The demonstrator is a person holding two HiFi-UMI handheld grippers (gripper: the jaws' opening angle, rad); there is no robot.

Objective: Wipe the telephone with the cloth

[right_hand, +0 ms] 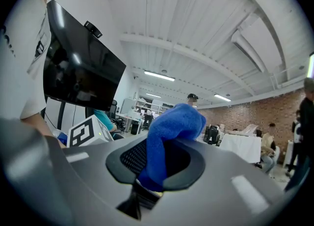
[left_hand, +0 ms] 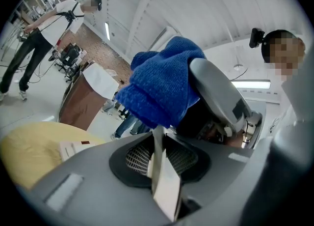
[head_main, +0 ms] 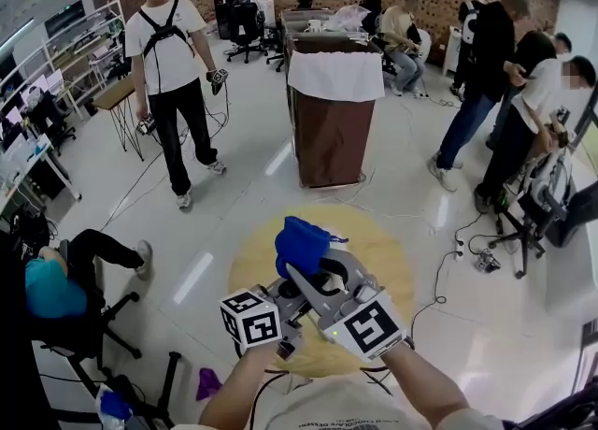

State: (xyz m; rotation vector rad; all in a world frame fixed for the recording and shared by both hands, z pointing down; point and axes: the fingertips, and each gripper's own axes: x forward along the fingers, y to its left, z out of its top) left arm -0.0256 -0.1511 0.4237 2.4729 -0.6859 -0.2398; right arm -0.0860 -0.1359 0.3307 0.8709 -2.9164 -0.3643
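My right gripper (right_hand: 153,173) is shut on a blue cloth (right_hand: 174,122), which stands up in a bunch from its jaws. In the head view the blue cloth (head_main: 301,245) hangs over the round yellow table (head_main: 383,255), at the tip of the right gripper (head_main: 305,271). The left gripper (left_hand: 158,144) is shut on a thin cream-coloured piece (left_hand: 164,181); what it belongs to I cannot tell. The cloth (left_hand: 159,90) sits just beyond that piece. A white device with a red mark (left_hand: 73,147), perhaps the telephone, lies on the table. Both grippers (head_main: 316,290) are close together.
A brown cabinet draped with a white sheet (head_main: 332,110) stands beyond the table. A person in a white shirt (head_main: 173,73) stands at the left, and several people are at the right. An office chair (head_main: 84,325) and floor cables (head_main: 444,279) flank the table.
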